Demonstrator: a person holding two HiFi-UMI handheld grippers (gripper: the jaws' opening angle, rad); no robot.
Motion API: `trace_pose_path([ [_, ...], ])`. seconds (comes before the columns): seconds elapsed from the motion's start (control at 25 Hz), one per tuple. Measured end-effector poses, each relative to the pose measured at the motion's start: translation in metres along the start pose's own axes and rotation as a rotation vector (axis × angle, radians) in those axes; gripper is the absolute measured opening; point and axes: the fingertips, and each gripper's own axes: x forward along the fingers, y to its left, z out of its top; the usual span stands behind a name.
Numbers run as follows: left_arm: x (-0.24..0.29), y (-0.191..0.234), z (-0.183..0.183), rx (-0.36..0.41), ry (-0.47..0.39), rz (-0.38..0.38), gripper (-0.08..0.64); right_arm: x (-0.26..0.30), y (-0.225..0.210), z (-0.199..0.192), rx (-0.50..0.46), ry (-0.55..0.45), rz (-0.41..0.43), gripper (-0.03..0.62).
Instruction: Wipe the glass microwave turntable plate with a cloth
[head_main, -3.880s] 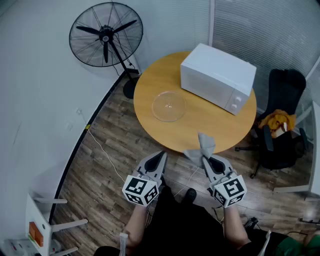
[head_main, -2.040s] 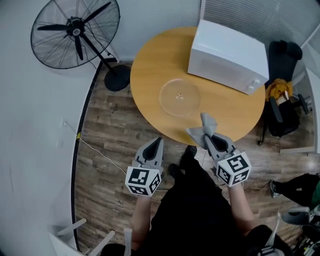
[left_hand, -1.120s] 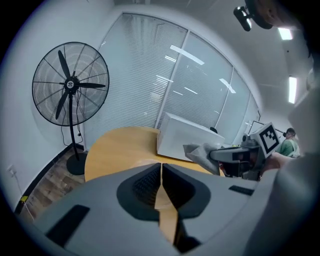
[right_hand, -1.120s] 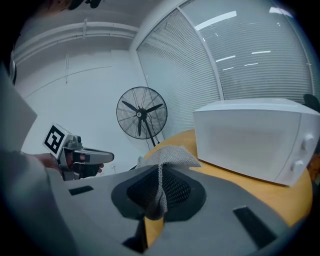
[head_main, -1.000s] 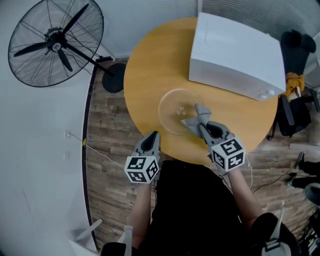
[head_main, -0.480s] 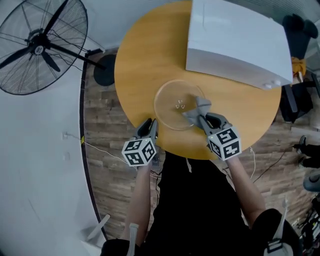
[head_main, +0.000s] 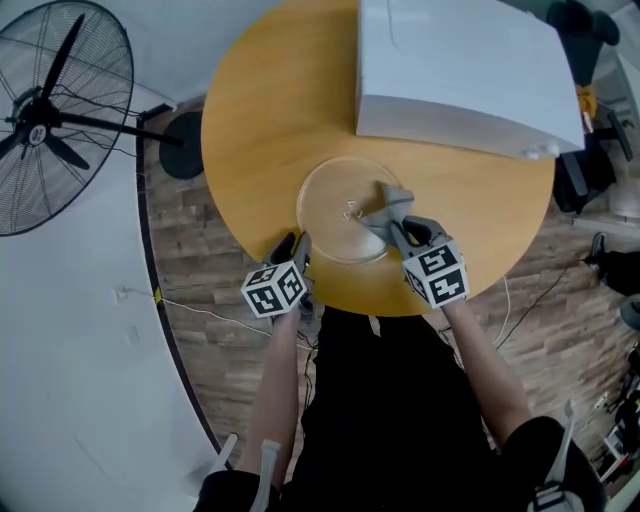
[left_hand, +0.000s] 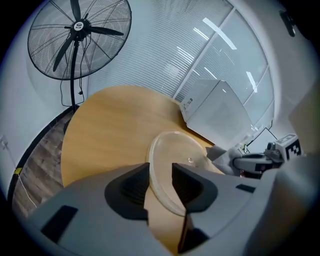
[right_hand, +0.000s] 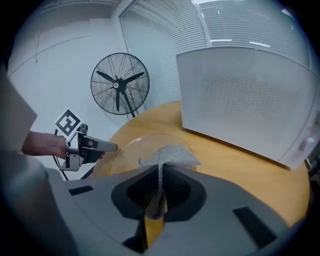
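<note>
The clear glass turntable plate (head_main: 335, 212) lies flat on the round wooden table (head_main: 255, 110), in front of the microwave. My left gripper (head_main: 297, 244) is at the plate's near left rim. Its jaws have just been opening and now stand open, with the plate's (left_hand: 180, 155) rim showing in the gap of the left gripper (left_hand: 160, 172). My right gripper (head_main: 396, 230) is shut on a grey mesh cloth (head_main: 386, 206) whose free end lies over the plate's right part. In the right gripper view the cloth (right_hand: 171, 155) fans out beyond the right gripper (right_hand: 159, 175) above the plate (right_hand: 131, 149).
A white microwave (head_main: 465, 65) stands on the table just behind the plate, its door shut (right_hand: 245, 100). A black pedestal fan (head_main: 45, 110) stands on the floor at the left. A cable runs over the wood floor (head_main: 200, 310) below the table's edge.
Both grippers have come down and forward to the plate. The left jaws went from shut to open at the plate's rim. The cloth now sits over the plate's right side.
</note>
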Motion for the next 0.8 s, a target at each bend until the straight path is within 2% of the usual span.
trace_pose_path([
  [0.36, 0.027, 0.009, -0.003, 0.007, 0.077, 0.005, 0.118, 0.016, -0.012, -0.017, 0.028, 0.046, -0.051, 0.026],
  [0.64, 0.035, 0.011, -0.01, 0.057, 0.133, 0.018, 0.117, 0.024, -0.017, -0.034, 0.041, 0.077, -0.065, 0.026],
  [0.8, 0.036, 0.012, -0.011, 0.084, 0.146, 0.034, 0.109, 0.031, -0.022, -0.042, 0.014, 0.097, -0.079, 0.026],
])
